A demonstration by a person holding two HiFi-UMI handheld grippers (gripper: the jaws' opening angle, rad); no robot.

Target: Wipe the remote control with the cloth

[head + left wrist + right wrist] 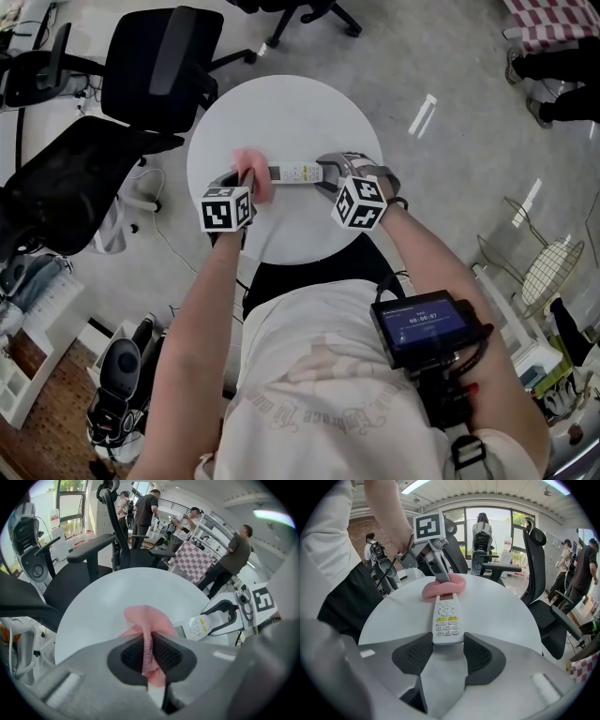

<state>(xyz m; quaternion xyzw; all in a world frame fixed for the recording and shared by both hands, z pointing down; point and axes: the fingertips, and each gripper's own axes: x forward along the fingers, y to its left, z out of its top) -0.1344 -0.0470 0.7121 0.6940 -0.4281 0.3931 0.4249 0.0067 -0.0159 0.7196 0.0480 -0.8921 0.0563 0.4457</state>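
- The left gripper [150, 654] is clamped shut on a narrow fold of the pink cloth [145, 619]. The rest of the cloth is bunched on the round white table [281, 108], against the far end of the white remote control [446, 616].
- The right gripper [447, 644] pinches the remote by its button end alone, one pad on each long side. The remote lies flat and face up on the table between the two grippers.
- Risk: with only one end held, a sideways push from the cloth could swing the remote in the pads or slide it across the smooth tabletop.
- Risk: the cloth is held by a thin pleat, so hard pressure during a stroke could drag it out of the jaws.
- Risk: a stroke along the full length of the remote brings the left jaws toward the right ones. The two could knock together and jolt the remote loose.
- Pose: both forearms reach forward from the person's body over the near edge of the table. Each gripper tilts steeply down, the left at the cloth end and the right at the button end, with the marker cubes facing up toward the head camera.
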